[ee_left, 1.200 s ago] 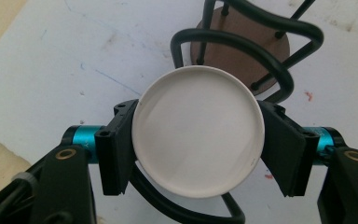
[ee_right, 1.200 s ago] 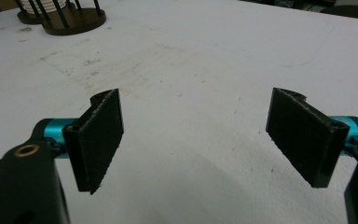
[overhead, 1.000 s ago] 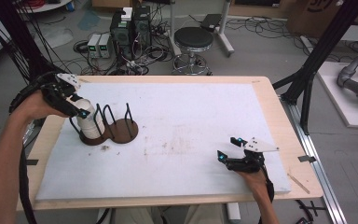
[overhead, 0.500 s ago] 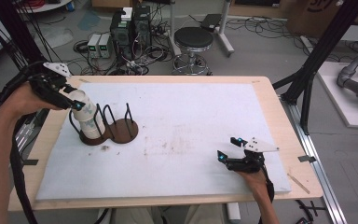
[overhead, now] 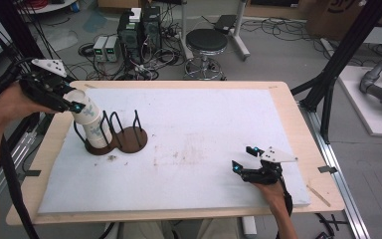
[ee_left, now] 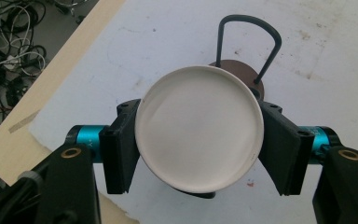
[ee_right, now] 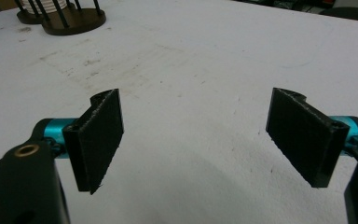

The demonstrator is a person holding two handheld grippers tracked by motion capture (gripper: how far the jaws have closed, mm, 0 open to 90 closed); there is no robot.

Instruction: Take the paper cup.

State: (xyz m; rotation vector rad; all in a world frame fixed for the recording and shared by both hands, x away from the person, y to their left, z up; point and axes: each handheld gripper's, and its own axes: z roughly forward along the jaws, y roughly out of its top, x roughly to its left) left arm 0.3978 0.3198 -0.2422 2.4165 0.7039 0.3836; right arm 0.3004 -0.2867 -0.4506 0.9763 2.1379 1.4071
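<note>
High view: the left gripper [overhead: 74,107] clamps the top of the white cup [overhead: 92,124], tilted in the wire rack [overhead: 117,134]. The right gripper [overhead: 246,158] rests spread and empty. Lifting out looks underway; next, raise it clear of the hoops

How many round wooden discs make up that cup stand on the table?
2. One disc sits under the white cup that the left gripper grips; the other disc lies bare just right of it, touching. Wire hoops rise around both.
</note>
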